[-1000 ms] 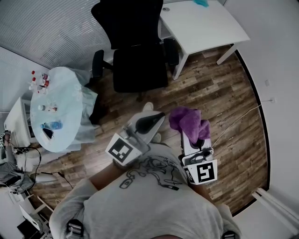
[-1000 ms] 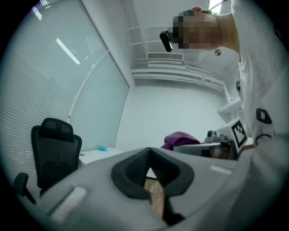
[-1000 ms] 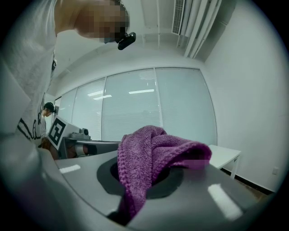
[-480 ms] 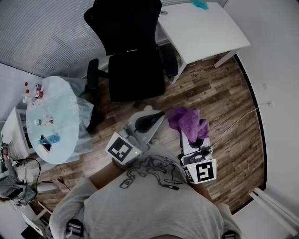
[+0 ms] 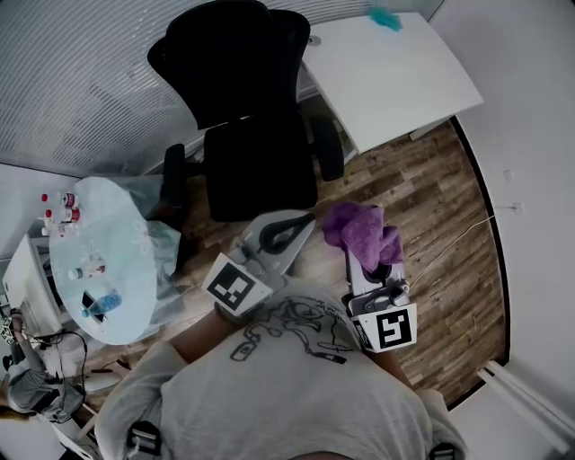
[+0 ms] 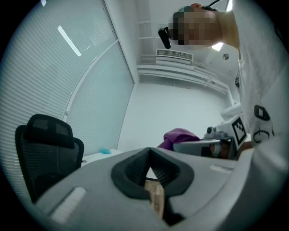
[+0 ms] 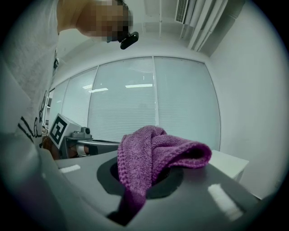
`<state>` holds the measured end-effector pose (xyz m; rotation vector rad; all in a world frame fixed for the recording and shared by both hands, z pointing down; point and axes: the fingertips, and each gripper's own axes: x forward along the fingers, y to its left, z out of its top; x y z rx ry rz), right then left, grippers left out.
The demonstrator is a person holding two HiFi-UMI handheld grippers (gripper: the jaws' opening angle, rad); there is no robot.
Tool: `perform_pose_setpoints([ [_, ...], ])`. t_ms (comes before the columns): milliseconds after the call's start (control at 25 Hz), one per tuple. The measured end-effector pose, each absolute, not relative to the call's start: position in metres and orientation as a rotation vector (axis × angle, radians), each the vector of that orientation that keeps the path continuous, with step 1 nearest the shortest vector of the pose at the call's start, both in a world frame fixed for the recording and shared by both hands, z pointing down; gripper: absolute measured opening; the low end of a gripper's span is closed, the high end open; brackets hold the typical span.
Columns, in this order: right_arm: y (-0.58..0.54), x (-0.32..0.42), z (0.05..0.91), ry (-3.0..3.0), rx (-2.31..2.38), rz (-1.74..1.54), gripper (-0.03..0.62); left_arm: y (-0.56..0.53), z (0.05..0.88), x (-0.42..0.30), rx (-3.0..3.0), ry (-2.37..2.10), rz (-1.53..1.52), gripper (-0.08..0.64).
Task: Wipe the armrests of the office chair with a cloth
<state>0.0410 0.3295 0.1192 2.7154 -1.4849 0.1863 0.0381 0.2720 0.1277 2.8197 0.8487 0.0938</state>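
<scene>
The black office chair (image 5: 259,171) stands ahead of me, its backrest toward the window. Its left armrest (image 5: 172,176) and right armrest (image 5: 329,149) are both bare. My right gripper (image 5: 359,244) is shut on a purple knitted cloth (image 5: 358,228), held low in front of my body, well short of the chair. In the right gripper view the cloth (image 7: 153,155) bunches over the jaws of the right gripper (image 7: 144,178). My left gripper (image 5: 308,220) is beside it, shut and holding nothing. The left gripper (image 6: 150,152) points past the chair (image 6: 45,155).
A white desk (image 5: 395,72) with a small teal object (image 5: 386,18) stands right of the chair. A round glass table (image 5: 99,260) with small bottles is at the left. Wooden floor (image 5: 431,207) lies between me and the chair. Blinds (image 5: 81,81) cover the window wall.
The chair has grown larger and slid toward me in the head view, and the round table has drifted down-left. Both grippers hold the same pose, cloth still gripped.
</scene>
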Motion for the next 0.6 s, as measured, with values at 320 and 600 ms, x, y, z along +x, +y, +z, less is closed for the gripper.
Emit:
perform_pose_setpoints([
  [320,0.280,0.104,0.119,-1.456,2.735,0.175,0.034,0.224,0.128,0.097,2.815,0.873,0.095,0.000],
  [600,0.261,0.136,0.118,-1.447,2.724,0.181,0.034,0.203,0.130,0.130,2.817,0.876,0.108,0.000],
])
